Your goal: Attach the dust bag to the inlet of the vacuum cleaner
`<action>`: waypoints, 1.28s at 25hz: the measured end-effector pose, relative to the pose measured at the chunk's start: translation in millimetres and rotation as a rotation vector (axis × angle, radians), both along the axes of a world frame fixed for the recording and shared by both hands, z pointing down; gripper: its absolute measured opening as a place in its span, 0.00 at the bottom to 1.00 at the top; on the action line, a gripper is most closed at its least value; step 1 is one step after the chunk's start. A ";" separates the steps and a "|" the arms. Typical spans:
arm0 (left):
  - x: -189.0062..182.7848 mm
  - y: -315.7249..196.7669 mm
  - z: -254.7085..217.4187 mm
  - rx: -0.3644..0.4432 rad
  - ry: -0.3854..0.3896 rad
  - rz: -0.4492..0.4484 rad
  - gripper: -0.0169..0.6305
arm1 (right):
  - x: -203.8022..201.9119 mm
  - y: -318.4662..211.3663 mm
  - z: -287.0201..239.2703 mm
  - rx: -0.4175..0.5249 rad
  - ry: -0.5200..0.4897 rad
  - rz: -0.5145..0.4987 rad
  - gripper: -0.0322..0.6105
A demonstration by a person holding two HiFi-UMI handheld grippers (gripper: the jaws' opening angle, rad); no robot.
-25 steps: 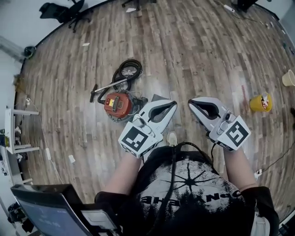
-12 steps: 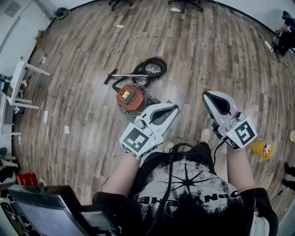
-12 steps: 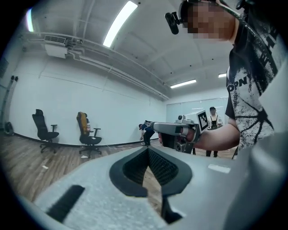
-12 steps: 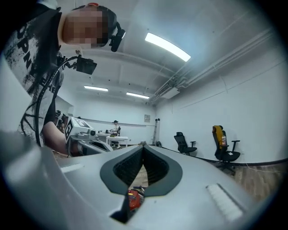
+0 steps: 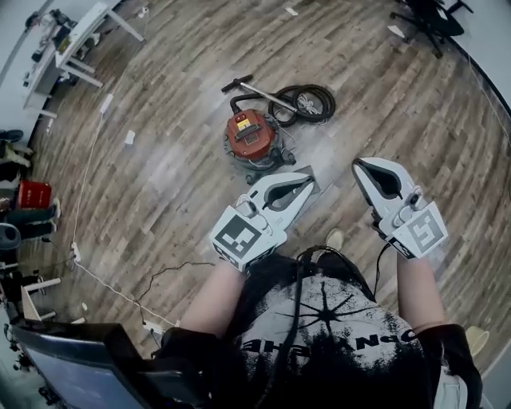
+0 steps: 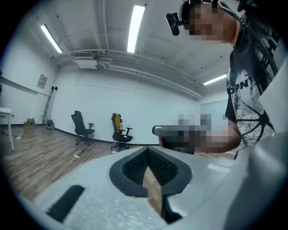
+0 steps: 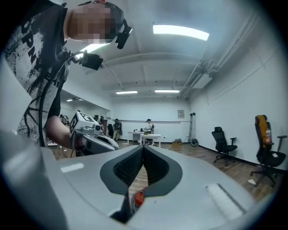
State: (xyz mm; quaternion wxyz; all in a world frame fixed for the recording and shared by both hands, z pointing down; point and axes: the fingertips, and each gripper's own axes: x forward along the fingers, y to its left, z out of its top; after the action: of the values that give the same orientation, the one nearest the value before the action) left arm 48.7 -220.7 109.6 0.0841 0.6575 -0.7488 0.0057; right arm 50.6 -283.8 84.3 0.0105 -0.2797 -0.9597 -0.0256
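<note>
The red vacuum cleaner [image 5: 249,136] stands on the wooden floor, its black hose [image 5: 313,102] coiled behind it and its wand [image 5: 257,88] lying beside the coil. A flat grey sheet [image 5: 303,171], perhaps the dust bag, lies on the floor just in front of it. My left gripper [image 5: 307,182] is held level in the air, pointing toward the vacuum, shut and empty. My right gripper [image 5: 358,164] hangs to its right, also shut and empty. In the right gripper view a bit of the red vacuum cleaner [image 7: 138,197] shows below the closed jaws, and the left gripper [image 7: 85,132] is at the left.
White desks [image 5: 73,38] stand at the far left and an office chair [image 5: 427,16] at the far right. A red box [image 5: 32,194] and a thin cable [image 5: 120,291] lie at the left. Two chairs [image 6: 82,128] stand by the far wall.
The person has turned, so the vacuum cleaner now sits higher and further right in the head view. Both grippers swung round with the body and stayed shut.
</note>
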 end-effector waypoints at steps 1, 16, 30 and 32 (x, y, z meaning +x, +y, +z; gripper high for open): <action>1.5 -2.6 0.1 0.003 0.004 -0.029 0.03 | 1.3 0.4 2.1 0.010 0.006 -0.037 0.06; 28.2 25.9 20.3 0.023 0.065 -0.224 0.03 | 20.6 46.8 27.2 0.041 0.032 -0.295 0.06; 12.1 104.9 44.1 -0.014 0.077 -0.080 0.03 | 6.9 135.9 40.2 0.144 0.000 -0.186 0.06; 12.4 105.0 47.5 -0.012 0.081 -0.062 0.03 | 8.2 143.3 49.0 0.129 0.006 -0.192 0.06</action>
State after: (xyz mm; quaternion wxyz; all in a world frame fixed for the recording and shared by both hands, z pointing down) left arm 61.0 -115.6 157.1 0.1183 0.6330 -0.7648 -0.0191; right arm 58.7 -140.5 133.3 0.0289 -0.3692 -0.9248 -0.0875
